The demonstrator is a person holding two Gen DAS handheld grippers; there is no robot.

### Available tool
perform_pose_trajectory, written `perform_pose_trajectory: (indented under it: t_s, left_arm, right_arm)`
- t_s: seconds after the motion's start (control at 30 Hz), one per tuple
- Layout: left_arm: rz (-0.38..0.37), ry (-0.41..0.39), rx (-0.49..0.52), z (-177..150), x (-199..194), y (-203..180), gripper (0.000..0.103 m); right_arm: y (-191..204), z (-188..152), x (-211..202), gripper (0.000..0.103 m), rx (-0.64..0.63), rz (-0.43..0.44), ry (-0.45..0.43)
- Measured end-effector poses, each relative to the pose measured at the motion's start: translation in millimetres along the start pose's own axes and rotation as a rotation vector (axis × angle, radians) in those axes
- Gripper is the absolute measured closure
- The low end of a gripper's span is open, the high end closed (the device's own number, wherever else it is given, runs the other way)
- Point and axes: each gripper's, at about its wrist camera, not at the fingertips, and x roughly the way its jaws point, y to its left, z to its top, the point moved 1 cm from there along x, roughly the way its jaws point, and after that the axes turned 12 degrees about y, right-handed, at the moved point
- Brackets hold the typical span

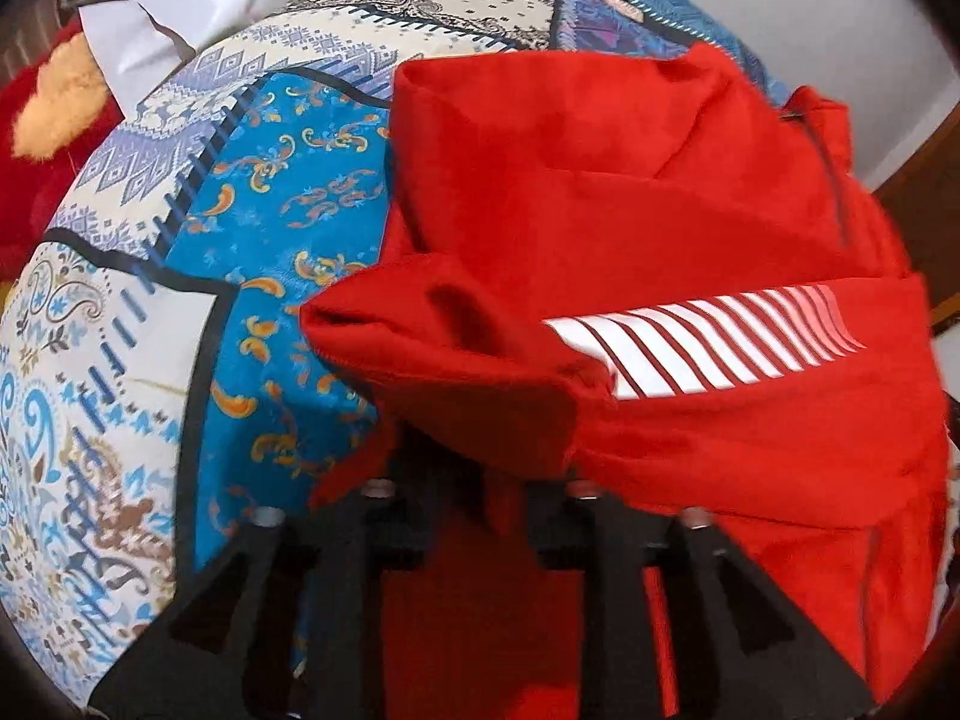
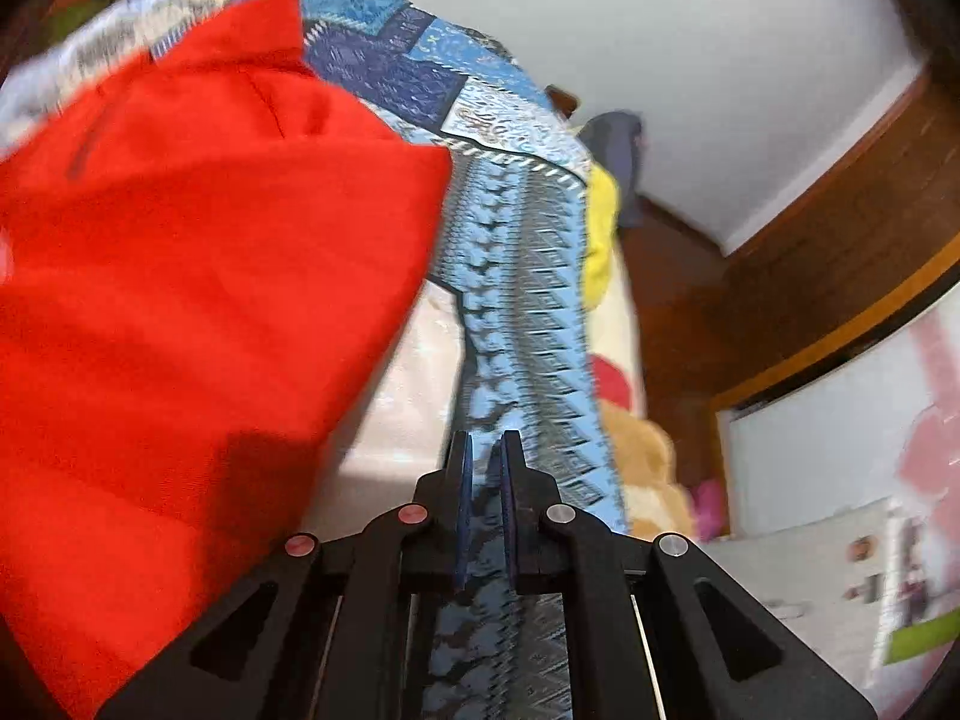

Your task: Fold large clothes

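A large red garment (image 1: 630, 210) with a white striped print (image 1: 708, 342) lies bunched on a patterned blue and cream bedspread (image 1: 252, 252). My left gripper (image 1: 480, 468) is shut on a fold of the red garment, which drapes over its fingers and hides the tips. In the right wrist view the red garment (image 2: 198, 276) fills the left side. My right gripper (image 2: 485, 450) is shut with nothing between its fingers; it hovers at the bed's edge over the hanging blue patterned bedspread (image 2: 528, 324), apart from the red cloth.
A white sheet (image 1: 198, 6) and a red and tan plush toy (image 1: 54, 114) lie at the far left of the bed. A brown wooden headboard (image 2: 798, 276), a tan plush toy (image 2: 648, 480) and a white cabinet (image 2: 810, 456) stand to the right.
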Motion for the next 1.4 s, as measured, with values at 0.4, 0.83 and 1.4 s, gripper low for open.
perform_pose_trajectory:
  t_s: [0.4,0.83,1.4]
  left_arm:
    - [0.194,-0.14,0.115,-14,-66,-3,0.016]
    - [0.357,-0.053,0.109,8,10,-2,0.014]
    - [0.39,-0.053,0.176,-38,-31,-2,0.015]
  right_arm:
    - [-18,22,-59,0.098,0.103,0.425,-0.072]
    - [62,18,0,0.098,-0.155,-0.05,-0.037]
    - [-13,-2,-20,0.014,0.001,0.096,-0.052]
